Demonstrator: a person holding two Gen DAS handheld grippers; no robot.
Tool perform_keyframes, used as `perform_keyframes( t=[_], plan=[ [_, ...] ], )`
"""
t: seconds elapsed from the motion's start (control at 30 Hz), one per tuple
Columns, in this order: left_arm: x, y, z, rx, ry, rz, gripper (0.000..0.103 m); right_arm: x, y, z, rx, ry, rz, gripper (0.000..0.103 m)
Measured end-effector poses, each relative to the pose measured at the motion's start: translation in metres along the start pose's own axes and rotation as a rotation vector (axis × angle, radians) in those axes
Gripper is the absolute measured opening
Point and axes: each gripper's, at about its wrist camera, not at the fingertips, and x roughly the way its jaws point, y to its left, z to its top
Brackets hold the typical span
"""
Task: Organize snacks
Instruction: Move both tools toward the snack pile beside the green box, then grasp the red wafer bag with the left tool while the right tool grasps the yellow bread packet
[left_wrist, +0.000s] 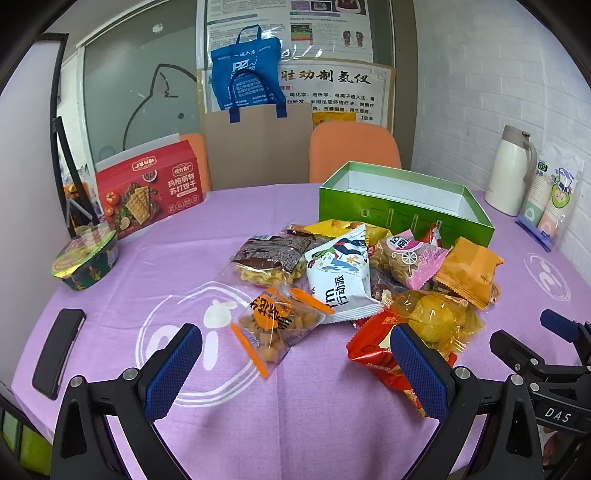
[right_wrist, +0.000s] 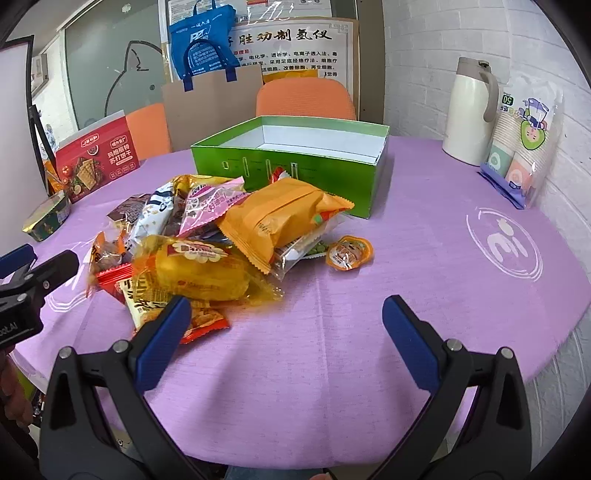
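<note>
Both grippers hang wide open and empty: the left gripper (left_wrist: 295, 363) just short of a heap of bright plastic snack packets (left_wrist: 354, 280), the right gripper (right_wrist: 286, 343) over bare purple tablecloth (right_wrist: 424, 266) beside the heap. Behind the heap, touching its far packets, stands an open green cardboard box (right_wrist: 295, 162), white inside.

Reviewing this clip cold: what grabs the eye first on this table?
A bright heap of snack packets sits mid-table on the purple tablecloth, topped on its right by an orange bag. Just behind the heap stands an open green box, which looks empty. Both the left gripper and the right gripper hang near the heap's front edge with jaws spread wide, holding nothing.
</note>
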Motion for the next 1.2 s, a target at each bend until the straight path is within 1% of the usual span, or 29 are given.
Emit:
perform_keyframes(
  t=[0.17, 0.4, 0.57, 0.67, 0.8, 0.9, 0.97, 1.03, 1.07, 1.1, 1.2],
  plan=[
    [0.001, 0.002, 0.000, -0.004, 0.004, 0.000, 0.103, 0.003, 0.001, 0.000, 0.007, 0.009, 0.018, 0.103],
    [0.005, 0.007, 0.000, -0.009, 0.016, -0.014, 0.103, 0.005, 0.007, -0.003, -0.024, 0.014, 0.056, 0.103],
    [0.009, 0.029, 0.005, -0.039, 0.029, -0.022, 0.103, 0.003, 0.013, -0.003, -0.045, 0.003, 0.096, 0.103],
    [0.006, 0.046, 0.006, -0.063, 0.017, -0.031, 0.103, 0.002, 0.023, 0.001, -0.070, -0.012, 0.138, 0.103],
    [-0.002, 0.061, 0.001, -0.058, 0.005, -0.025, 0.103, 0.006, 0.042, 0.014, -0.113, -0.021, 0.183, 0.103],
    [-0.003, 0.066, -0.003, -0.055, 0.019, -0.030, 0.103, 0.011, 0.057, 0.024, -0.124, -0.038, 0.217, 0.103],
    [0.000, 0.068, -0.004, -0.067, 0.038, -0.054, 0.103, 0.019, 0.067, 0.028, -0.143, -0.041, 0.225, 0.102],
    [0.005, 0.068, -0.004, -0.084, 0.060, -0.086, 0.103, 0.030, 0.072, 0.025, -0.173, -0.008, 0.209, 0.085],
    [0.006, 0.067, -0.005, -0.088, 0.069, -0.101, 0.103, 0.035, 0.069, 0.023, -0.173, 0.013, 0.201, 0.069],
    [0.008, 0.065, -0.006, -0.088, 0.077, -0.119, 0.103, 0.037, 0.062, 0.020, -0.158, 0.025, 0.198, 0.064],
    [0.012, 0.055, -0.005, -0.083, 0.092, -0.173, 0.103, 0.027, 0.035, 0.015, -0.102, 0.013, 0.218, 0.061]
  ],
)
